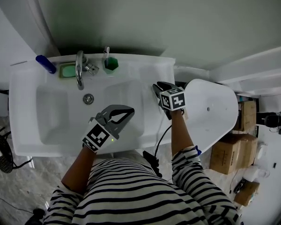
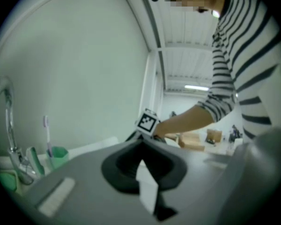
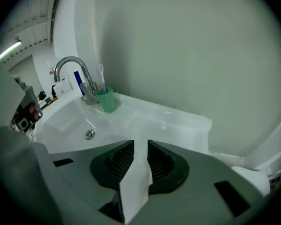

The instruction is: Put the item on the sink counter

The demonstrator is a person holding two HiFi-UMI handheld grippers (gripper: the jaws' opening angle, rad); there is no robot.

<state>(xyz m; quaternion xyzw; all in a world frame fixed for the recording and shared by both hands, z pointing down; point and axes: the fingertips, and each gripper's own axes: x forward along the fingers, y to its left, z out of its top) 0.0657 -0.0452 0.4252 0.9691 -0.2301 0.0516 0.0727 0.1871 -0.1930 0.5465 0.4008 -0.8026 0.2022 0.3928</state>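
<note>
At the far left of the white table [image 1: 152,69], along its back edge, a blue thing [image 1: 46,64] lies slanted. A green dish [image 1: 67,71] sits just beside it to the right. Next comes the chrome faucet [image 1: 79,71], its spout reaching forward over the basin [image 1: 51,111], with the drain [image 1: 88,98] just in front of the spout. Right of the faucet stands a green cup [image 1: 111,63] with a toothbrush [image 1: 106,52] upright in it. Which of these is the item to be put down cannot be told; all of them rest on the table near the wall.

Over the front right part of the basin hangs the left claw [image 1: 130,110]. In the left gripper view its tips [image 2: 141,146] are pressed together with nothing between them, and it looks roughly level across the sink toward the cup [image 2: 57,156] and the other claw's marker cube [image 2: 147,122].

Further right, the right claw [image 1: 157,87] tilts down over the flat right end of the table; whether it touches the surface cannot be told. In the right gripper view its jaws [image 3: 140,144] stand slightly spread, a narrow strip of white table showing between the ribbed pads and nothing pinched.

Past the table's right edge is a white oval lid [image 1: 210,107], and beyond it cardboard boxes [image 1: 227,156] on the floor.
</note>
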